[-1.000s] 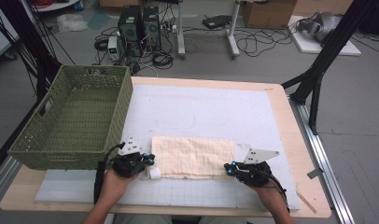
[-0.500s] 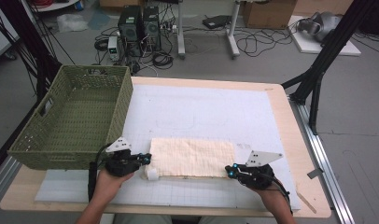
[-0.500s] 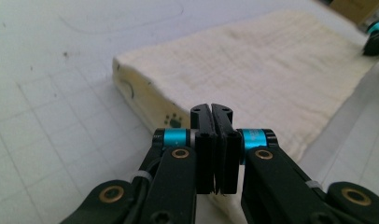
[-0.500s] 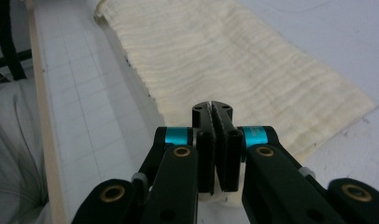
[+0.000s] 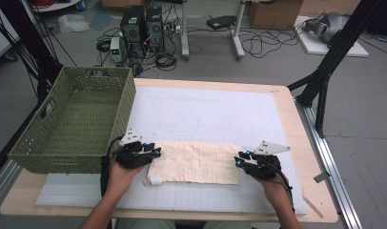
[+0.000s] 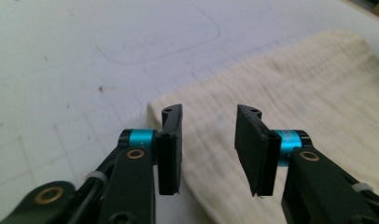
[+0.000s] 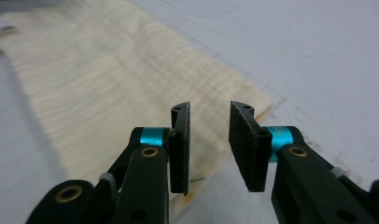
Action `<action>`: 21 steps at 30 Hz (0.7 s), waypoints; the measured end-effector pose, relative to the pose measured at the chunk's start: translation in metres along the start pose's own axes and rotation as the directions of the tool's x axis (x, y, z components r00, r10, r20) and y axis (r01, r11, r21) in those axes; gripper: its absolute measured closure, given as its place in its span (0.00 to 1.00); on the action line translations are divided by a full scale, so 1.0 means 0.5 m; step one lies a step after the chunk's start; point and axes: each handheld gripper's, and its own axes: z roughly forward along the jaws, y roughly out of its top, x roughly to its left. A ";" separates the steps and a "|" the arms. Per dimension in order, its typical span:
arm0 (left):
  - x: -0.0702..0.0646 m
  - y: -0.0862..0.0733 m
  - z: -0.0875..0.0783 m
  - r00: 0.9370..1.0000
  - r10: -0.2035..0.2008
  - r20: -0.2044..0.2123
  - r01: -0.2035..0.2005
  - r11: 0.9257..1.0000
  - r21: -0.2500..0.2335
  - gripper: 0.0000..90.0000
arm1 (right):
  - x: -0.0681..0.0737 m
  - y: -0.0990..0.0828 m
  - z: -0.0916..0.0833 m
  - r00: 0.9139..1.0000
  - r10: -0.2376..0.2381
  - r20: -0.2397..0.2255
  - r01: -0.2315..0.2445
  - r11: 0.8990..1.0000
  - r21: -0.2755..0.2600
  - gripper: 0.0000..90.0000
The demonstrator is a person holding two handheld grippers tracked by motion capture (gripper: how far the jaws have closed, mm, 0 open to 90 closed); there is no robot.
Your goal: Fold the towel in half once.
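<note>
A cream folded towel point(image 5: 194, 162) lies flat on the white mat point(image 5: 206, 114), with a small white tag at its near left corner. My left gripper point(image 5: 156, 152) is at the towel's left edge and my right gripper point(image 5: 239, 161) is at its right edge. In the left gripper view the left gripper point(image 6: 208, 140) has just been opening. The towel point(image 6: 295, 84) lies under the gap, untouched by the pads. The right gripper point(image 7: 209, 140) has also just been opening. It stands over the towel's point(image 7: 99, 70) corner with nothing pinched.
A green woven basket point(image 5: 72, 119) stands on the table's left side, close behind my left hand. The wooden table edge point(image 5: 296, 129) runs along the right. Computers, cables and black stand legs are on the floor beyond the table.
Both hands have shifted a little toward the far side along the towel's short edges. Their jaws now stand apart. The towel lies where it was.
</note>
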 end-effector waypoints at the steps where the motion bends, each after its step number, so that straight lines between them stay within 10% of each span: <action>1: 0.001 0.005 0.012 1.000 0.004 -0.012 -0.004 1.000 0.012 0.76 | -0.005 0.005 0.010 1.000 -0.001 0.016 0.001 1.000 0.013 0.80; 15: 0.010 0.013 0.072 0.994 0.071 -0.086 -0.060 0.990 0.127 0.85 | -0.048 0.036 0.109 0.995 0.000 0.103 -0.012 0.994 0.112 0.89; 21: 0.020 0.019 0.057 0.992 0.055 -0.112 -0.054 0.998 0.012 0.61 | -0.061 0.040 0.094 0.990 0.047 0.136 -0.057 0.996 0.070 0.83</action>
